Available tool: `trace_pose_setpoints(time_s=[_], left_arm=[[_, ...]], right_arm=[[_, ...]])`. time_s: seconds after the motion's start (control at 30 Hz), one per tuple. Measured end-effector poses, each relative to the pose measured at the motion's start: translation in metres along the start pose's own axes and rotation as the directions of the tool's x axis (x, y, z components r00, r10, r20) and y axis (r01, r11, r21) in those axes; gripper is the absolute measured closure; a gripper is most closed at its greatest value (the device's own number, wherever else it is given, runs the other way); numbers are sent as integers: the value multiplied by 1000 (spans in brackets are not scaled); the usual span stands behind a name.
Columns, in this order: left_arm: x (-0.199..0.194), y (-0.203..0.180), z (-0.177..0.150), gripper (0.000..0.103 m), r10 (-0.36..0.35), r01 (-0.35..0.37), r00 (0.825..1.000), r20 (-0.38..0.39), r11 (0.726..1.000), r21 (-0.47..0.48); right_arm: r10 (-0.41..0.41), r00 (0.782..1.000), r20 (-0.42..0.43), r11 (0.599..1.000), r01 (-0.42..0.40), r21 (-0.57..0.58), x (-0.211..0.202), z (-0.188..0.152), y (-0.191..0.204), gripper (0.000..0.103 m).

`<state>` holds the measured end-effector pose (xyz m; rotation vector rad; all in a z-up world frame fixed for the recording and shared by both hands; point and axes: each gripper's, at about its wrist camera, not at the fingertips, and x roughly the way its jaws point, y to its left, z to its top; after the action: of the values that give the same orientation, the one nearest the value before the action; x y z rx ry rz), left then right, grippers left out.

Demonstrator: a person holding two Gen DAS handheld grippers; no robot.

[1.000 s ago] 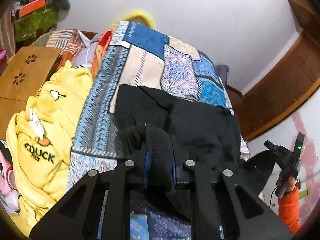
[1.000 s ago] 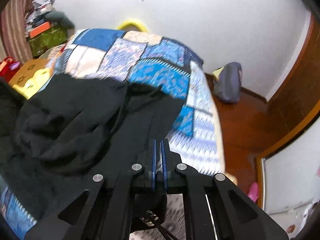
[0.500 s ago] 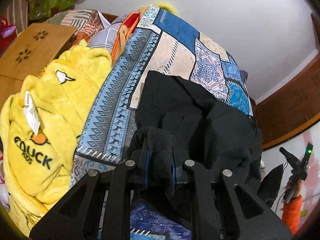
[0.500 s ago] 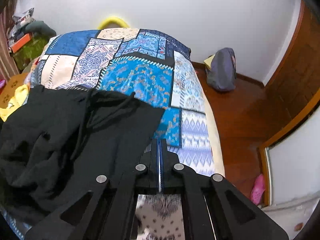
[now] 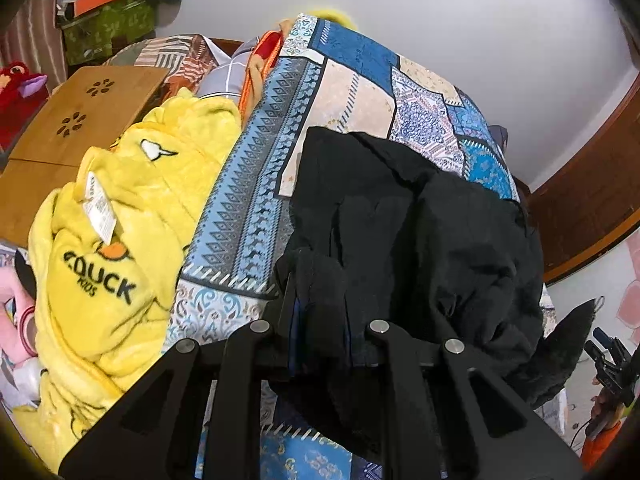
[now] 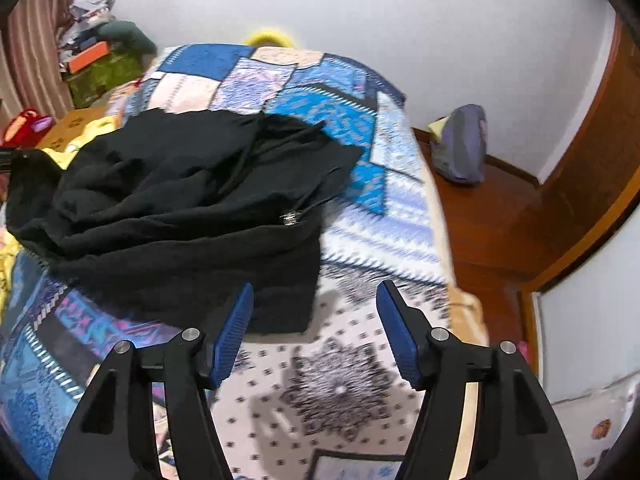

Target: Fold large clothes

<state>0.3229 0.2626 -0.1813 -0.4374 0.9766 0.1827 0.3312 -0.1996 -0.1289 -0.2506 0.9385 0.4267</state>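
Note:
A large black garment point(image 5: 420, 224) lies crumpled on the patchwork bedspread point(image 5: 348, 96). My left gripper point(image 5: 322, 320) is shut on a bunched fold of its edge near the bed's front. In the right wrist view the same black garment point(image 6: 180, 196) spreads over the bedspread point(image 6: 384, 216), with a metal zip pull point(image 6: 291, 218) showing at its side. My right gripper point(image 6: 314, 312) hovers over the garment's near corner; its jaws are opening, and the blue pads point(image 6: 236, 328) press on nothing. The right gripper also shows small at the edge of the left wrist view, as a dark tool point(image 5: 610, 360).
A yellow fleece robe point(image 5: 120, 248) with a duck logo lies left of the bed beside a wooden folding table point(image 5: 80, 120). Boxes and soft toys point(image 5: 104, 12) stack at the far left. A grey-purple bag point(image 6: 460, 148) sits on the wooden floor right of the bed.
My right gripper went from shut to open and drew back toward the bed's near end, off the garment. My left gripper sank a little, still gripping the black fold.

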Motion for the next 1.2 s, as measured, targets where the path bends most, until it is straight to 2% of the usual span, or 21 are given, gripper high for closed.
trace_pose_setpoints(time_s=[0.1,0.2,0.37,0.57,0.8,0.97,1.07,1.13,1.2], left_arm=[[-1,0,-7,88,3,-3,1000,-9,1000,0],[-1,1,-13,87,4,-4,1000,-21,1000,4],[1,1,-29,87,39,-38,999,-28,999,36],[9,13,-60,87,58,-55,996,-65,998,41],[23,36,-99,87,108,-105,987,-122,994,28],[31,44,-121,83,116,-112,981,-155,993,37],[32,37,-133,69,135,-124,978,-159,989,79],[31,35,-140,58,118,-106,981,-154,991,86],[33,36,-143,57,112,-102,982,-150,992,74]], right_arm=[[98,994,-47,992,-94,86,18,4,-7,43],[141,986,-88,980,-126,153,35,2,-12,43],[284,956,-78,923,-250,294,29,-11,-22,43],[309,948,-79,891,-259,373,12,-38,-17,43],[355,931,-83,842,-280,461,20,-72,-1,43],[319,942,-107,855,-237,462,22,-79,10,43],[331,938,-105,862,-255,439,18,-76,16,43],[329,940,-95,867,-261,424,17,-73,17,43],[324,942,-92,866,-256,430,21,-74,16,43]])
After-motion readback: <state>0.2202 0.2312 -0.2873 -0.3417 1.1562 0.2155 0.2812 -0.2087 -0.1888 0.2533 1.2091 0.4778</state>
